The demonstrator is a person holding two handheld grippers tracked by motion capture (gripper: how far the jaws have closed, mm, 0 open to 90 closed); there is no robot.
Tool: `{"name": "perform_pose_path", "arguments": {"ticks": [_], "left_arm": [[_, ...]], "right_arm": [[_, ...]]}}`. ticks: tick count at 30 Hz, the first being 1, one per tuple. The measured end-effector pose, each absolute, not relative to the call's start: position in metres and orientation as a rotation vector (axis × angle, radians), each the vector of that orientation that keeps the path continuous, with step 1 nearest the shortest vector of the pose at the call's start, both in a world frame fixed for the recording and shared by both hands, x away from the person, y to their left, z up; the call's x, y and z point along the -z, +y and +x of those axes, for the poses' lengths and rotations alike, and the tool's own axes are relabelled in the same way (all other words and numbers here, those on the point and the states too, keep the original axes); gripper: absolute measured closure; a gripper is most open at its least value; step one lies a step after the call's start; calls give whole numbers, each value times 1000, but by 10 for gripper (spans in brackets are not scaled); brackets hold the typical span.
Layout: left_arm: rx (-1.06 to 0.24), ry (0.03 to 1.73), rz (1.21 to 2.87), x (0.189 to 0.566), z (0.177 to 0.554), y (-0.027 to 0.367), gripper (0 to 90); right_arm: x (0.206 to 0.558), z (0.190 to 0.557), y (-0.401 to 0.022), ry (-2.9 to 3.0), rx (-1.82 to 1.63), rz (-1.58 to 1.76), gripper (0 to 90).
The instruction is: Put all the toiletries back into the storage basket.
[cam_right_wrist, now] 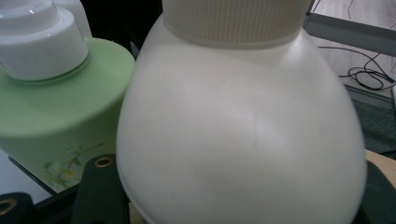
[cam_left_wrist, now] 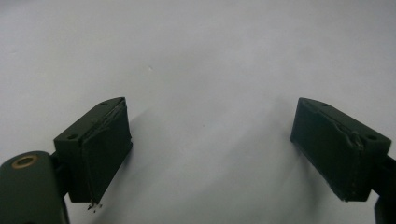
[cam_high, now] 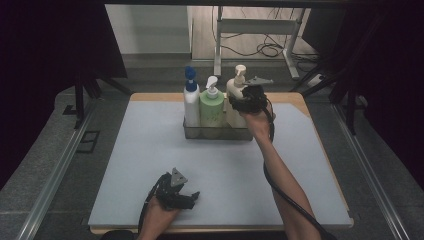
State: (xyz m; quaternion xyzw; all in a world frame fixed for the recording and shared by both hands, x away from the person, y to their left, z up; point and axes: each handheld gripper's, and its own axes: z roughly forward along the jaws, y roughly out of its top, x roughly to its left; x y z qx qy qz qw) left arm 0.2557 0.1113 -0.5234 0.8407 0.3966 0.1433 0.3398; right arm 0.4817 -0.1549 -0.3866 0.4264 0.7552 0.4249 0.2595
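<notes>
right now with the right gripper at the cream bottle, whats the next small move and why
Probably lift the cream bottle straight up: the right gripper appears clamped round its body, and it stands in the tray tight beside the green bottle, so sideways pulls would knock that.

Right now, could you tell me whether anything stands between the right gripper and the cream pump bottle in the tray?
Nothing visible does: the right gripper is already around the cream pump bottle, which stands beside the green bottle in the tray.

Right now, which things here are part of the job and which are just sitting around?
In the job:
cream pump bottle
right gripper closed on it
metal tray

Just sitting:
green pump bottle
white bottle with blue pump
left gripper, open over the mat
</notes>
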Motion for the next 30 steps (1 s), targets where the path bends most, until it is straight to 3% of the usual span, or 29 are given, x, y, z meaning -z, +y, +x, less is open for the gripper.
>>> {"name": "perform_pose_path", "arguments": {"ticks": [30], "left_arm": [[-372, 1033, 2189, 523, 256, 111, 120]], "right_arm": [[414, 484, -155, 2140, -1062, 1202, 388]]}}
